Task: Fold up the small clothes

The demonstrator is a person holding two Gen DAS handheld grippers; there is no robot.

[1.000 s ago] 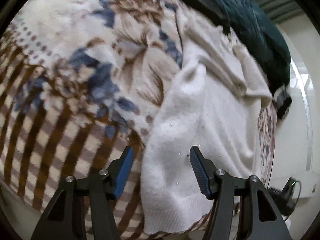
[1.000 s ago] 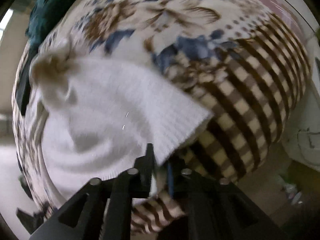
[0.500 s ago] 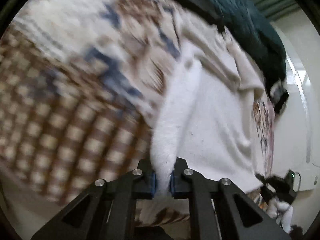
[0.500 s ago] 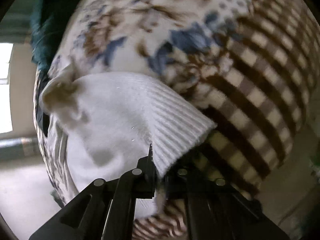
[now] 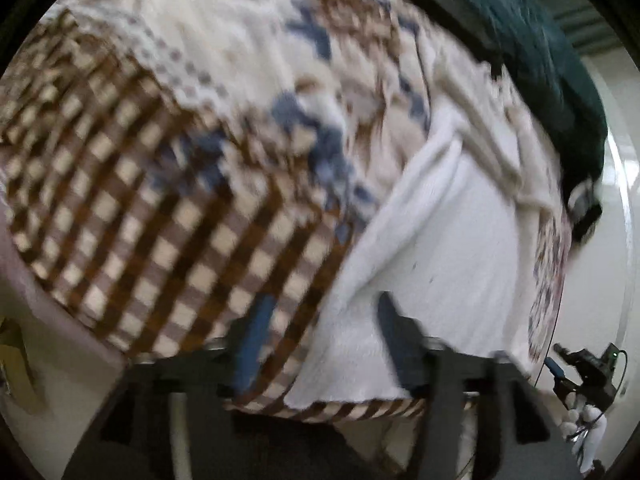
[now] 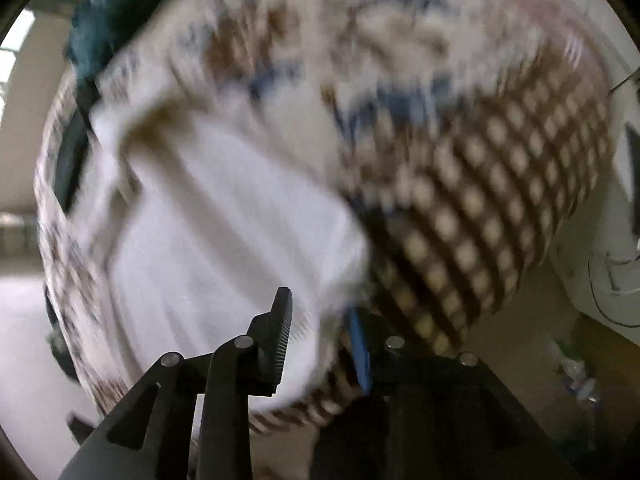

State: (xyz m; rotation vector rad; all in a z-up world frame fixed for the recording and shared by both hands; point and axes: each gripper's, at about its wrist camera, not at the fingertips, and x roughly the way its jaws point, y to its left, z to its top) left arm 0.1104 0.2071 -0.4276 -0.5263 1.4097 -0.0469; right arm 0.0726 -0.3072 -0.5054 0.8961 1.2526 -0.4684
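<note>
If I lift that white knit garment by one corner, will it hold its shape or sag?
Likely sag: the white knit garment already lies in soft folds and drapes over the patterned blanket. It looks fluffy, so probably light and grippy rather than slippery. Its ribbed hem may stretch when pulled.

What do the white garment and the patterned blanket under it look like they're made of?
White garment: likely soft knit; matte, fuzzy nap, though blur hides the weave. Patterned blanket: probably plush fleece; brown checks and blue-brown florals look printed on a soft, matte pile.
</note>
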